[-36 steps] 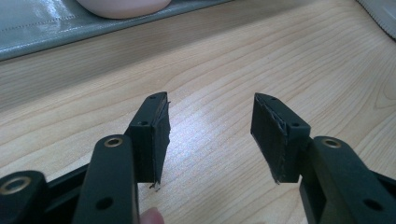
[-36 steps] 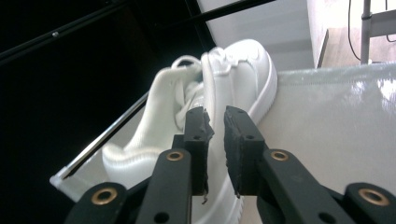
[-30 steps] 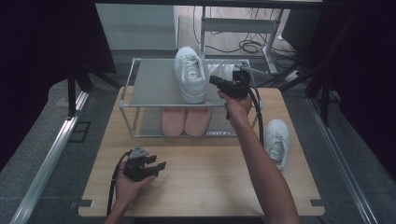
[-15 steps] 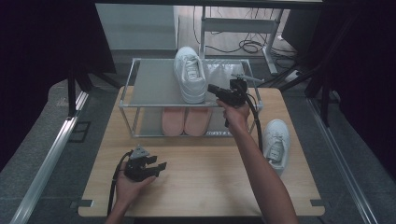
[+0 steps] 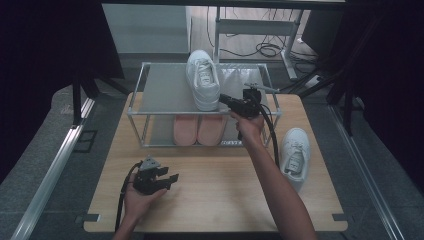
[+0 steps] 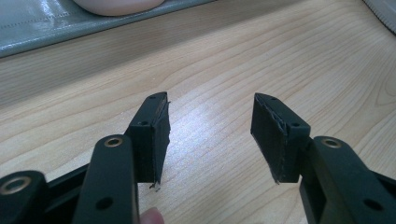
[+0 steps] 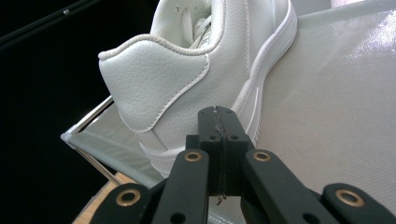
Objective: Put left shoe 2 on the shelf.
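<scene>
White sneaker [image 5: 203, 80] upright on top shelf of wire rack [image 5: 150, 87], heel toward right gripper [image 5: 226, 98], fingers pressed together, empty, just behind heel. Left gripper [image 5: 167, 176] low over desk [image 5: 215, 175], fingers wide apart, holding nothing. Second sneaker [image 5: 295, 156] on desk at right.

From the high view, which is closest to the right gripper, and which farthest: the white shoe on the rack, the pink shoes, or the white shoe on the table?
Measured from the right gripper:
1. White shoe on the rack, top shelf, right beside it.
2. Pink shoes, lower shelf, below it.
3. White shoe on the table, at the table's right edge.
</scene>
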`<state>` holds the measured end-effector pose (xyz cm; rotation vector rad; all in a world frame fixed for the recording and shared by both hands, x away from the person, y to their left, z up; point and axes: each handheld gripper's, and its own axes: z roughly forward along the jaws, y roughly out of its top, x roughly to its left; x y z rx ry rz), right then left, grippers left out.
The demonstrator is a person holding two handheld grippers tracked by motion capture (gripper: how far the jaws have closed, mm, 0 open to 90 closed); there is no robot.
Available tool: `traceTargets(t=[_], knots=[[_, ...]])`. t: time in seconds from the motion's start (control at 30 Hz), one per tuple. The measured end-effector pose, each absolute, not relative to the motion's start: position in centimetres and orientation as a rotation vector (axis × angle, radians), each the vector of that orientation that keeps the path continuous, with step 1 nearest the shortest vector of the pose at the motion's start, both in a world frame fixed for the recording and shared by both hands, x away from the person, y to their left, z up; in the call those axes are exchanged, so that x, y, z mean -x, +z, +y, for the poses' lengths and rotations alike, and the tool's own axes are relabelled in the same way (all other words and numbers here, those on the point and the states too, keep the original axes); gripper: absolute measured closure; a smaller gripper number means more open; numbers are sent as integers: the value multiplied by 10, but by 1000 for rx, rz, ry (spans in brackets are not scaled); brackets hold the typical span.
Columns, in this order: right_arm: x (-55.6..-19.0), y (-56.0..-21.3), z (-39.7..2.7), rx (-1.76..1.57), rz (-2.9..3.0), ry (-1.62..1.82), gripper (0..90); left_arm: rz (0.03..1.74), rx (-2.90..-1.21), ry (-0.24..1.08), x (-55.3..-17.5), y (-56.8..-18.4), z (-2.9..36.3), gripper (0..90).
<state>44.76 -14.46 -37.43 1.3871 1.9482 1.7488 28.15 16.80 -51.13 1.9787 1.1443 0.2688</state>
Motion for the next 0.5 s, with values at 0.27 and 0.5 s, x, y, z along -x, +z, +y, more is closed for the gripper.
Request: traceTargets(t=[0.27,0.5], knots=[[-447,-374,-139,-1394,1950,1781,897,1144,-1979,270,-282,-512,168,476],[-446,-375,-124,-1374,1981,1807,896,1143,-1977,271,-282,-511,169,476]])
